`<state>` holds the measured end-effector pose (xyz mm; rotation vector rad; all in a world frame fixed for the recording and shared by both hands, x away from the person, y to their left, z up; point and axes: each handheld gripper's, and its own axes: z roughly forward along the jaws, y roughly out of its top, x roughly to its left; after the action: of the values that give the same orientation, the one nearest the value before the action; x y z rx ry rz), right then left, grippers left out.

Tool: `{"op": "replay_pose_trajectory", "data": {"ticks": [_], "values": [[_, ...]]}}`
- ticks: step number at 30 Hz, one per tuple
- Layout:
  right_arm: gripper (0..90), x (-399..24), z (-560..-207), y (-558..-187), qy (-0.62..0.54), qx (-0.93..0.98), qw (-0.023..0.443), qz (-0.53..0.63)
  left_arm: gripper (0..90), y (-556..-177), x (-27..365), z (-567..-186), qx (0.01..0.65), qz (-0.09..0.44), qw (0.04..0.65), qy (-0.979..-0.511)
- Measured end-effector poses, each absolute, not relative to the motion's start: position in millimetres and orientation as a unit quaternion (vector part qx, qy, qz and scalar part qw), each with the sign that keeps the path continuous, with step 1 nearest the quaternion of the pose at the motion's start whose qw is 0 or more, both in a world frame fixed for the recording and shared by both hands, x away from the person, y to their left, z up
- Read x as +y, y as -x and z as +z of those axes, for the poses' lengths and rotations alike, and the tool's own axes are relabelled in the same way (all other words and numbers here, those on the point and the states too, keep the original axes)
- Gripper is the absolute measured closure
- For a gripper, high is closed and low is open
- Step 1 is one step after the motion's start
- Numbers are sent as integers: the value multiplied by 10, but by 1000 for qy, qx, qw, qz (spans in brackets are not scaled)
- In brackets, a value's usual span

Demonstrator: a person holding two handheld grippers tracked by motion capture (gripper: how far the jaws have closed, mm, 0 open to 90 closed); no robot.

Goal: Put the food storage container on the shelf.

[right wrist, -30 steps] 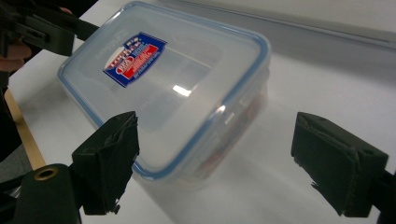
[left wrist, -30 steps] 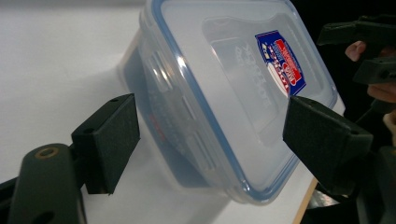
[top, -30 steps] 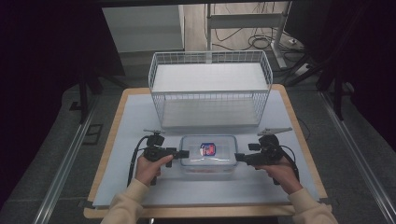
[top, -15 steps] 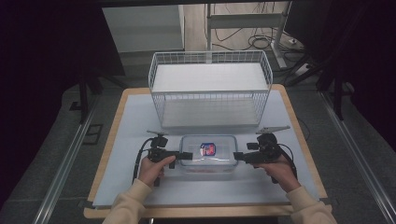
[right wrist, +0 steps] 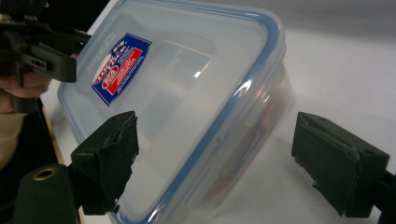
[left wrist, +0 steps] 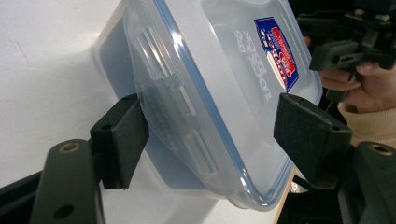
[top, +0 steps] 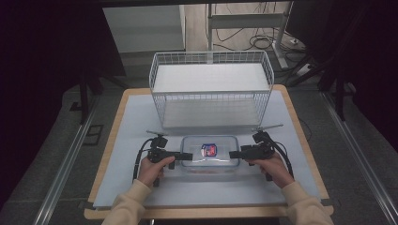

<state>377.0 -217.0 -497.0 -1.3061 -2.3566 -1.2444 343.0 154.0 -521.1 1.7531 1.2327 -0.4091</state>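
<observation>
A clear plastic container [top: 210, 153] with a blue-rimmed lid sits at lower centre of the high view, in front of a white wire basket [top: 210, 92]. The gripper views show its red-and-blue label and side latches. The left gripper [top: 186, 156] straddles the container's left end, jaws apart and just closing; the right gripper [top: 234, 154] straddles the other end, jaws wide, neither visibly pressing.

Clear box with a blue-edged lid [left wrist: 224, 93] between the two black jaws, one jaw touching its side, the jaws closing in, other gripper [left wrist: 345, 42] far behind
</observation>
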Motion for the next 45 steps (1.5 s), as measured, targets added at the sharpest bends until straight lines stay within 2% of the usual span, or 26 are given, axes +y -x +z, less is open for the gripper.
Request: {"op": "replay_pose_trajectory", "data": {"ticks": [8, 11, 14, 17, 21, 34, 45], "values": [[199, -2144, -5059, -3872, 451, -767, 154, -429, 286, -3444, 1573, -5229, 492, -174, 466, -715], [193, -2130, -5066, -3881, 456, -766, 159, -424, 286, -3441, 1571, -5227, 492, -173, 466, -715], [242, -2154, -5054, -3884, 463, -761, 167, -423, 285, -3432, 1571, -5224, 491, -172, 465, -716], [334, -2191, -5007, -3843, 457, -765, 161, -425, 286, -3386, 1581, -5228, 491, -169, 468, -715], [369, -2205, -4974, -3797, 449, -769, 154, -428, 319, -3318, 1598, -5211, 484, -158, 476, -717], [472, -2278, -4893, -3603, 429, -773, 129, -449, 401, -3111, 1589, -5154, 481, -117, 499, -712], [509, -2305, -4877, -3493, 430, -767, 119, -462, 440, -3002, 1584, -5146, 486, -102, 513, -700]]}}
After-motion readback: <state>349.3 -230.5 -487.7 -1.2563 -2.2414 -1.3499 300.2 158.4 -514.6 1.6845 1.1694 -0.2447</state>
